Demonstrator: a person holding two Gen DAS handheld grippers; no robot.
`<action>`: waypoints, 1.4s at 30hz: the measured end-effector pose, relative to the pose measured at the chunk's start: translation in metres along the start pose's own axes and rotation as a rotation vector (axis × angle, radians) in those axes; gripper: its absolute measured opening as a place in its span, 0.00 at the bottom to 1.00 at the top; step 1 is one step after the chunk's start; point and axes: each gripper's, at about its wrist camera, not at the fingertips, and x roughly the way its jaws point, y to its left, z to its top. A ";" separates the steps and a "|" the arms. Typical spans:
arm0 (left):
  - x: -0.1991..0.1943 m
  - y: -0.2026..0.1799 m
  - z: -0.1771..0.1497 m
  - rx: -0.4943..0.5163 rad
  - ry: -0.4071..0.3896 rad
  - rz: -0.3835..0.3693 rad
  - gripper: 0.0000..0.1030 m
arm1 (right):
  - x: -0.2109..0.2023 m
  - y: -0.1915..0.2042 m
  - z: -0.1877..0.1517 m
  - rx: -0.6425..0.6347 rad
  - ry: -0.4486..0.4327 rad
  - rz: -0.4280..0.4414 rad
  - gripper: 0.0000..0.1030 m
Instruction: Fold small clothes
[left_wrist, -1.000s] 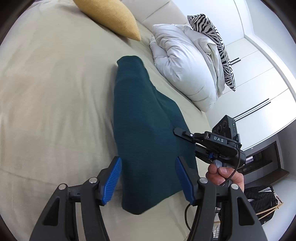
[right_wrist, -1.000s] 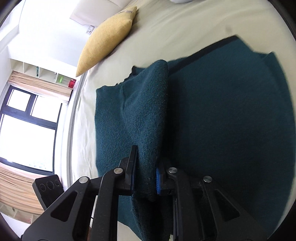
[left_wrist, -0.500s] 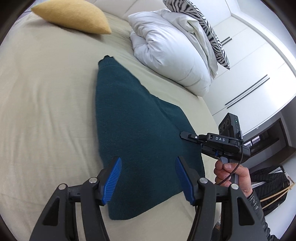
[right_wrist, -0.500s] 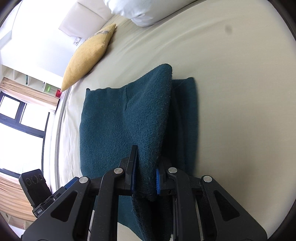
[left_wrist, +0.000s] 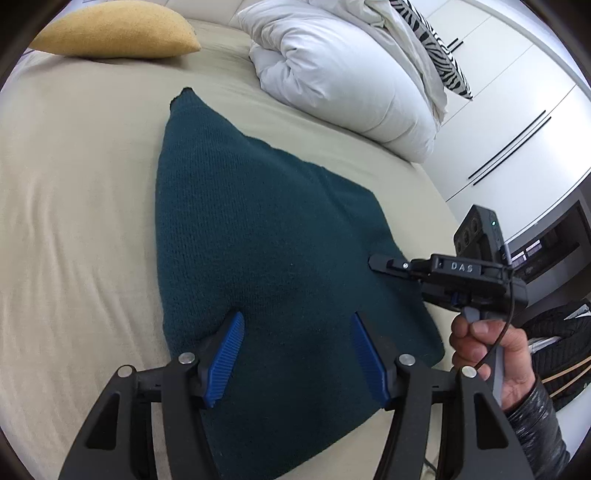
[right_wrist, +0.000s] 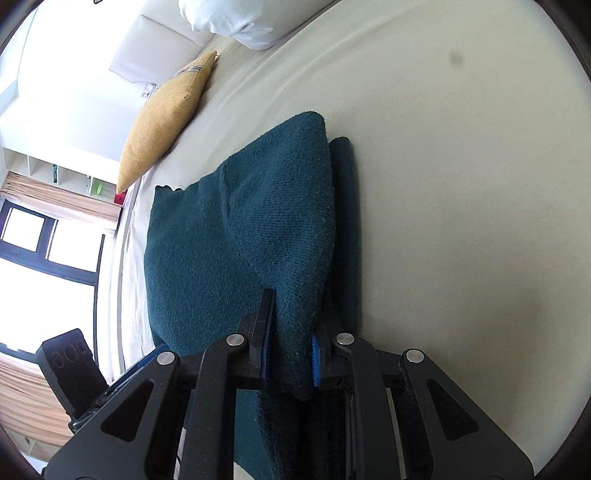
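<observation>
A dark teal knit garment (left_wrist: 258, 221) lies on the beige bed sheet (left_wrist: 74, 184). My left gripper (left_wrist: 295, 321) hovers open over its near end, blue pads wide apart with nothing pinched between them. My right gripper (left_wrist: 380, 263) reaches in from the right, held by a person's hand (left_wrist: 487, 347). In the right wrist view it (right_wrist: 291, 314) is shut on a raised fold of the garment (right_wrist: 221, 258), which is doubled over a lower layer along its right edge.
A yellow pillow (left_wrist: 118, 33) and a bunched white duvet (left_wrist: 340, 70) with a zebra-print pillow (left_wrist: 436, 48) lie at the head of the bed. White wardrobe doors (left_wrist: 517, 110) and a black bag (left_wrist: 554, 343) are beyond the bed's right edge.
The right gripper has carried the fold across, so the wide teal spread beside it is gone and bare sheet shows there. The left gripper has shifted over the garment and rolled.
</observation>
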 end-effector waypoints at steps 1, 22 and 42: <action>0.002 0.000 -0.001 0.004 0.002 0.004 0.61 | 0.001 0.001 0.000 -0.002 -0.003 -0.005 0.14; 0.004 0.001 -0.009 0.037 0.003 0.015 0.58 | -0.039 -0.016 -0.086 -0.057 -0.042 0.073 0.11; 0.020 0.017 0.060 0.073 -0.002 0.169 0.54 | -0.002 -0.018 -0.003 0.013 -0.089 0.180 0.00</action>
